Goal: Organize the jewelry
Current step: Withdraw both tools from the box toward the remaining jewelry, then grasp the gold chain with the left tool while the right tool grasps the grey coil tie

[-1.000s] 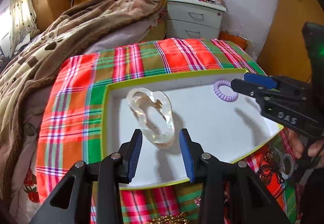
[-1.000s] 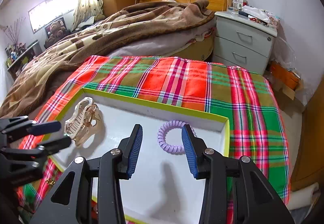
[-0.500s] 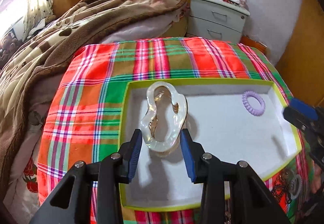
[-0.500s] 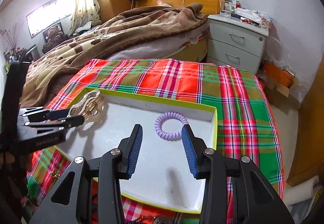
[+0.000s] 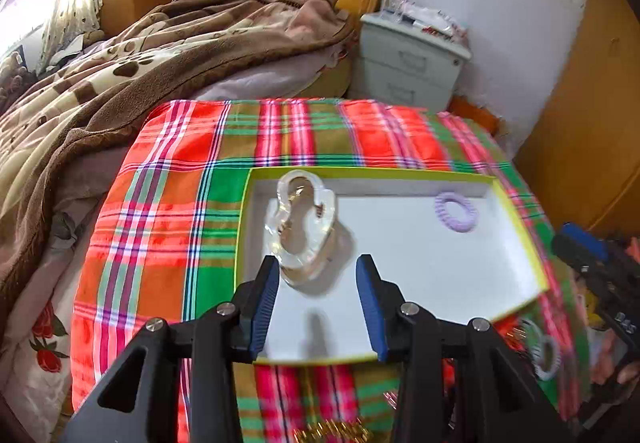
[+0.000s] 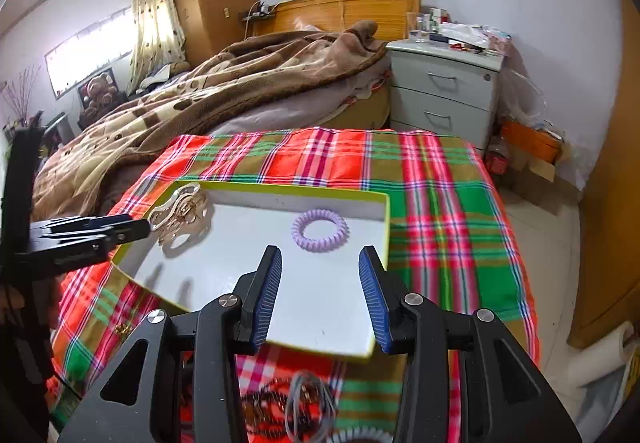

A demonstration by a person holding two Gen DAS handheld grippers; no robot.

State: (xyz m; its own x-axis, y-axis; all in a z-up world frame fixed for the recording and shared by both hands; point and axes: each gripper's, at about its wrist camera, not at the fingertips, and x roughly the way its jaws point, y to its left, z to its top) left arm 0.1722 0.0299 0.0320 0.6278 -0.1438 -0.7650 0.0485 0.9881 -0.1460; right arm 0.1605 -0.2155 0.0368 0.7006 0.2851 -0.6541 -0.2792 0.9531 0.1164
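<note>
**A:** So where's your hair claw sitting? The clear one [image 5: 301, 223] lies in the tray [image 5: 516, 221], over in its 10 o'clock corner, tipped up a bit on its teeth. From your right wrist view it shows gold prongs [image 6: 181, 213].

**B:** And your left gripper [image 5: 317, 297]?

**A:** Spread wide, nothing in it. The claw's near end sits between the tips, closer to the left pad; can't tell if it touches.

**B:** Purple coil hair tie?

**A:** That one [image 6: 320, 230] rests flat at the tray's 2 o'clock end, well apart from the claw. Your right gripper [image 6: 320, 297] hangs above the tray's near edge at 6 o'clock from it, jaws wide, empty too.

**B:** Rest of it?

**A:** Tray's on a plaid cloth [image 6: 436, 199]. Loose chains and another hair tie [image 6: 310, 403] lie on the cloth at 6 o'clock.
</note>
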